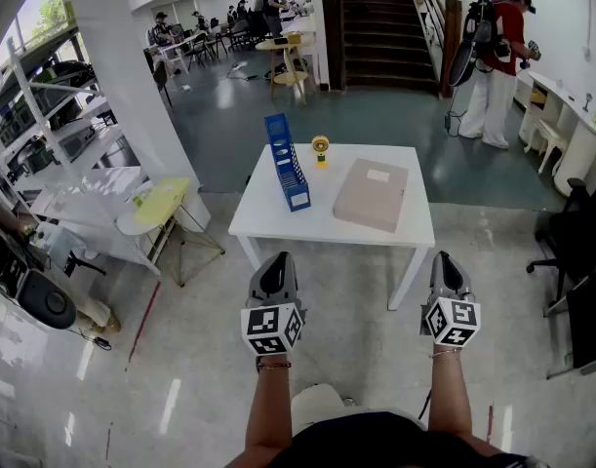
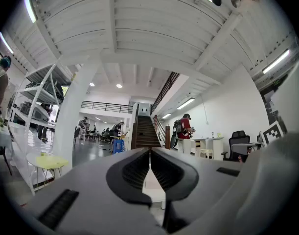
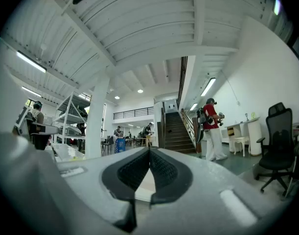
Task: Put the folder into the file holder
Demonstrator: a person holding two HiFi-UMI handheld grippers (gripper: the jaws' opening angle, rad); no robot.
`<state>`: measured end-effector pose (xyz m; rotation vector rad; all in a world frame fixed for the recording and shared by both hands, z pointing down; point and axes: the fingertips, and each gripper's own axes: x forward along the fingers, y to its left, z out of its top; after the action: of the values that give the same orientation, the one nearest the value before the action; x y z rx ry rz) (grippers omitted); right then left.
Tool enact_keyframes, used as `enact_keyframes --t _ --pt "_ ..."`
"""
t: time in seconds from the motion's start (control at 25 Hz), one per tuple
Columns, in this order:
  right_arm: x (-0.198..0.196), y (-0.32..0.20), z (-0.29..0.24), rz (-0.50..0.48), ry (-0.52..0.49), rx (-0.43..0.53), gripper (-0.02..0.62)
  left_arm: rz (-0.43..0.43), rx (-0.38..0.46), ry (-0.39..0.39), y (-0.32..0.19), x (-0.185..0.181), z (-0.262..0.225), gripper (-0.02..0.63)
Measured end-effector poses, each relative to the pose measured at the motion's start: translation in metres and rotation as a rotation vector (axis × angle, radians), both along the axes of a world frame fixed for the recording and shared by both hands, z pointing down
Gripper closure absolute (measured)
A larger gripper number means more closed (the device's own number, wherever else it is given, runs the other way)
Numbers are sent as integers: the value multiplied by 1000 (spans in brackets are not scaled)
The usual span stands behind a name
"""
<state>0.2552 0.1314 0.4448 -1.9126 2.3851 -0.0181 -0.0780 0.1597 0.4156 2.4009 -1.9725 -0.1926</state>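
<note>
A beige folder (image 1: pixel 372 194) lies flat on the right half of the white table (image 1: pixel 268 224). On the table's left half stands a blue file holder (image 1: pixel 287 162), its length running away from me. Both grippers hang in front of the table's near edge, short of it and well apart from both objects. My left gripper (image 1: pixel 274 275) is shut and holds nothing; in its own view the jaws (image 2: pixel 149 153) meet at the tips. My right gripper (image 1: pixel 448 273) is likewise shut and empty, its tips (image 3: pixel 149 152) pressed together.
A small yellow object (image 1: pixel 320 149) stands at the table's far edge beside the file holder. A yellow side table (image 1: pixel 164 203) sits to the left, a black office chair (image 1: pixel 576 237) to the right. A person in red (image 1: pixel 497 57) stands by a stairway (image 1: pixel 376 27) beyond.
</note>
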Motion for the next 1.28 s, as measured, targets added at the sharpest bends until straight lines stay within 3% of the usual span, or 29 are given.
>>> enact_keyframes --t 0.28,0.64,0.76,0.84,0.92,1.08,1.16,1.28 --pt "-1 -5 0 2 16 7 595 -22 -7 13 -2 -8 4 598" --pt "-6 -11 -3 -43 3 27 586 49 34 9 -5 5 1 598" --pt "-11 -16 0 -59 24 21 470 50 59 21 -7 5 1 598" --pt "-12 -21 3 -55 30 13 355 57 84 48 -8 5 -1 593" --pt "-11 -26 5 -52 23 6 266 66 88 68 -13 7 -1 497" --pt "-9 -37 7 -69 -45 -16 155 98 38 90 -31 13 7 71" --pt "-7 -43 11 -73 -80 -42 70 112 6 72 -36 19 13 48" --pt "-6 -51 17 -76 -79 -63 26 107 -1 73 -43 22 16 46"
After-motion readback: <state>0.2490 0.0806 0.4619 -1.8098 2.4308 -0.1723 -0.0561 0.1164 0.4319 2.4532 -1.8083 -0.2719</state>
